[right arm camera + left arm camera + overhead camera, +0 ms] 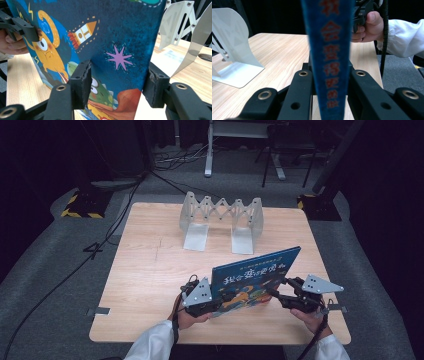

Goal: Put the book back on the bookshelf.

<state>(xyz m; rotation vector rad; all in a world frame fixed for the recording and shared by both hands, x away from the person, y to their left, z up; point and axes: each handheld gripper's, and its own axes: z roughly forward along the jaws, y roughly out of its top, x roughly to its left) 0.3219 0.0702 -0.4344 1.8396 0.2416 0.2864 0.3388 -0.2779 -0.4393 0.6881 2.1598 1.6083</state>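
Standing upright, blue picture book (255, 275) shows cartoon cover.

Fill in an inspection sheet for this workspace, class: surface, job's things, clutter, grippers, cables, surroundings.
Surface: light wooden table.
Job's things: blue picture book held upright off the table; metal expanding book rack at the far edge.
Clutter: nothing seen.
Grippers: left gripper shut on the book's spine; right gripper jaws straddling the book's other edge, grip unclear.
Cables: black cables across the floor.
Surroundings: grey carpet, dark stands.
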